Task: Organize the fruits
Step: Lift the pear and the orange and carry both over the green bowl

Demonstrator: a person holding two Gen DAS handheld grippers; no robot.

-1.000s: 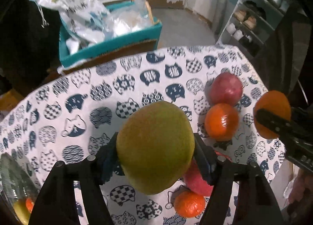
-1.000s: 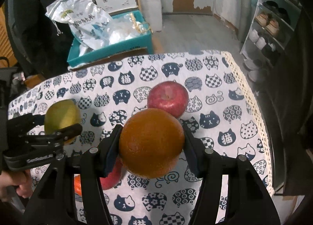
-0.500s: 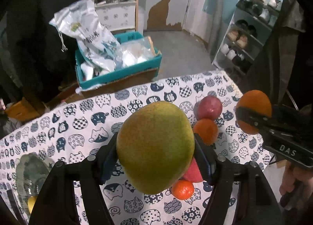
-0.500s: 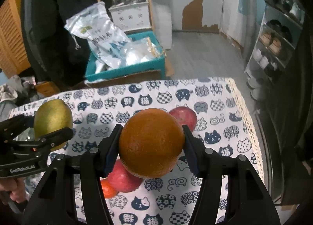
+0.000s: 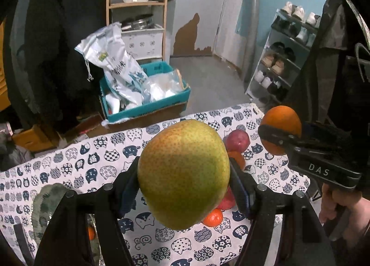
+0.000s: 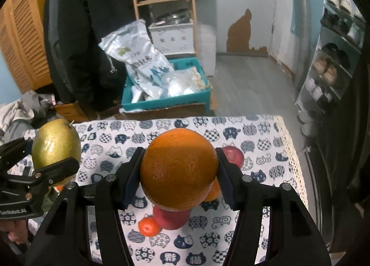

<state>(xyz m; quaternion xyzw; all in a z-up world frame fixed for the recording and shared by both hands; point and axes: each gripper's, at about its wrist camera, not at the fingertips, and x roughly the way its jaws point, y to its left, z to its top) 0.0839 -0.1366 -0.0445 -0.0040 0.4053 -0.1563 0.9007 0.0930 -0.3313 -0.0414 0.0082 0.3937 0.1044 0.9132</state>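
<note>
**Left wrist view: two fruits held aloft, placing is next**

Left wrist view: a glass bowl (image 5: pixel 44 205) is seen at left; a pear (image 5: pixel 183 174) is clamped by the left gripper (image 5: pixel 185 185). An orange (image 6: pixel 179 170) is gripped by the right gripper (image 6: pixel 178 173) above the tablecloth (image 6: pixel 254 141). Lowering toward the bowl is judged next.

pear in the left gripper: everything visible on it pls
The pear is large, rounded, yellow-green with a reddish blush near the top and fine speckles; the skin looks intact. A short stem shows in the right wrist view. The left hand-held gripper is shut on it, one finger pressing each side, holding it in the air above the cat-print tablecloth. Nothing else touches it.
</note>
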